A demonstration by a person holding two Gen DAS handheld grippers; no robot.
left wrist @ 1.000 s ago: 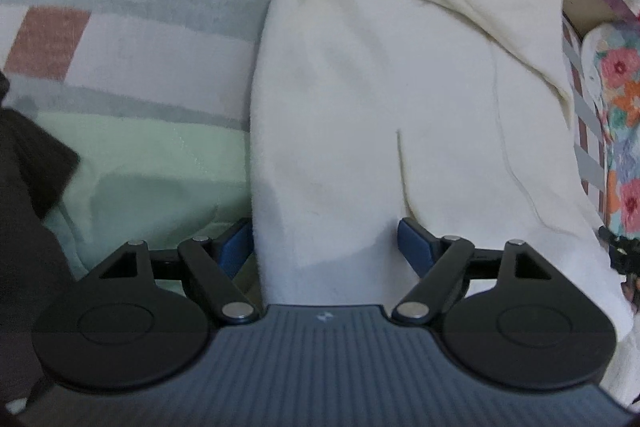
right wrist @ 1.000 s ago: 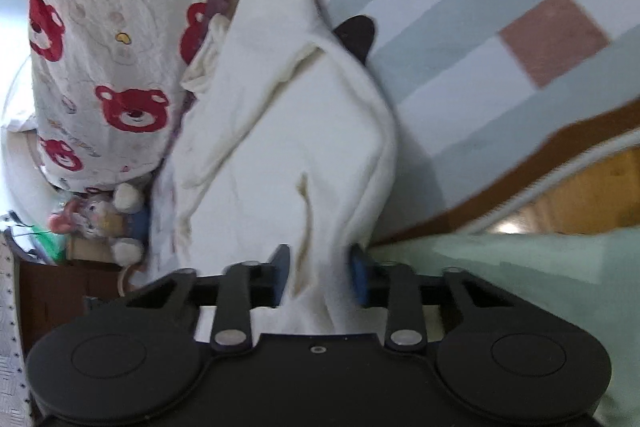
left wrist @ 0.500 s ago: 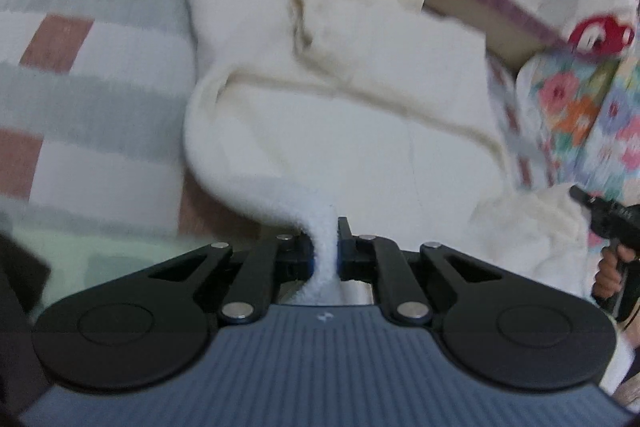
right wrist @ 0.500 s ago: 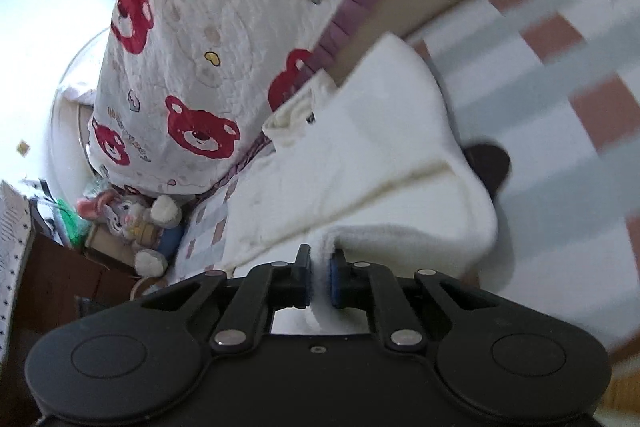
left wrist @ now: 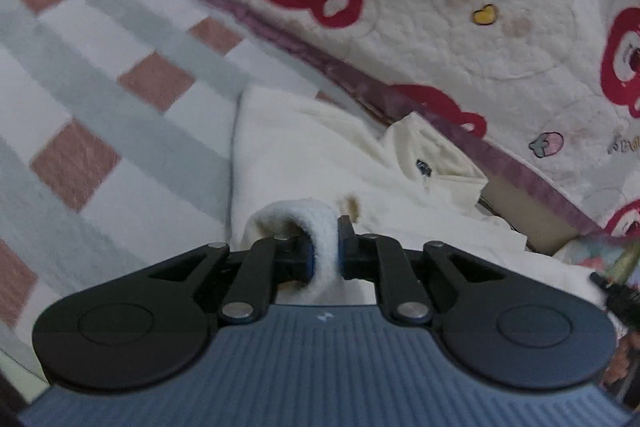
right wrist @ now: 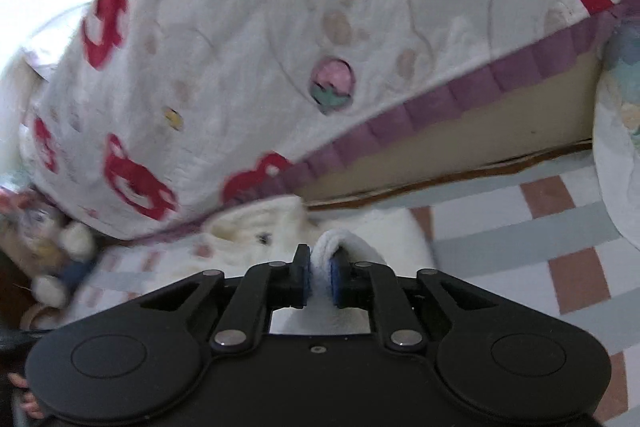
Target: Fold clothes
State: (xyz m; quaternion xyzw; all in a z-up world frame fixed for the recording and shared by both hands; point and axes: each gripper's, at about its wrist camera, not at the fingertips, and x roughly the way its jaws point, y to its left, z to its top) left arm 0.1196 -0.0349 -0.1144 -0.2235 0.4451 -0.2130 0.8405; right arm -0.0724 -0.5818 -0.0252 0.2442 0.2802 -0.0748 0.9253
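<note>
Left gripper (left wrist: 324, 251): jaws clenched on a thick rolled hem of the cream fleece garment (left wrist: 320, 155), the fabric bulging up in a loop between and above the blue pads. Right gripper (right wrist: 320, 277): a folded edge of the same garment (right wrist: 376, 231) sits pinched between its pads; the jaws are easing apart at this moment, yet the pads are pressed against the cloth. The garment lies on a checked bedsheet (left wrist: 100, 99) of white, grey-green and rust squares, its far end against the foot of a bear-print quilt (left wrist: 460, 7) with a purple border. A small collar or hood piece with a dark mark shows near the quilt edge in the left wrist view. In the right wrist view the quilt (right wrist: 280, 47) fills the upper frame above a tan panel (right wrist: 460, 151), and a stuffed toy (right wrist: 60, 259), blurred, sits at the lower left beside the bed. Part of the right gripper's black body shows at the right edge of the left wrist view. Both views are blurred by motion; finer detail of the garment's layout cannot be determined.
</note>
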